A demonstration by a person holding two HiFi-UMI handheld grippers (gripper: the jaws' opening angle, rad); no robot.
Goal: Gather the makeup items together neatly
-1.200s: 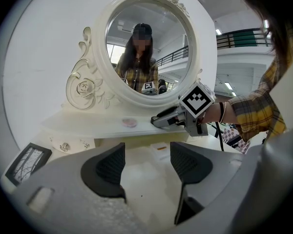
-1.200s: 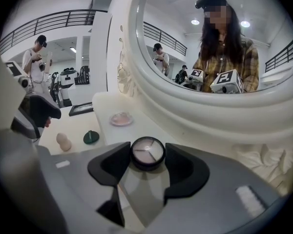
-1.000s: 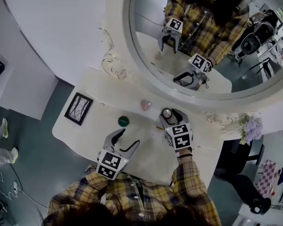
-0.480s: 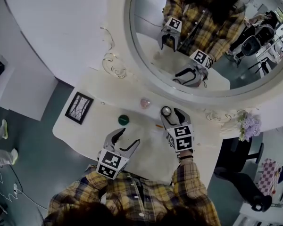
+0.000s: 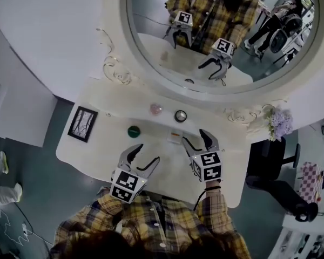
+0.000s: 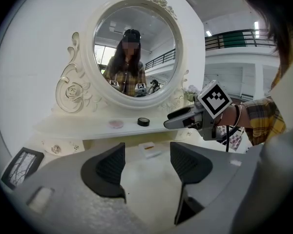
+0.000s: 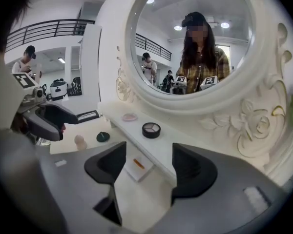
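Tongs L [image 5: 147,153] wide apart & empty; tongs R [image 5: 195,138] just opened wider, nothing btwn pads.

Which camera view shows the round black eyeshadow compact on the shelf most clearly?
The right gripper view: the compact lies close, its pale shades showing inside the black rim. The head view shows it from above as a small dark ring. The left gripper view gives only a tiny dark disc, side-on.
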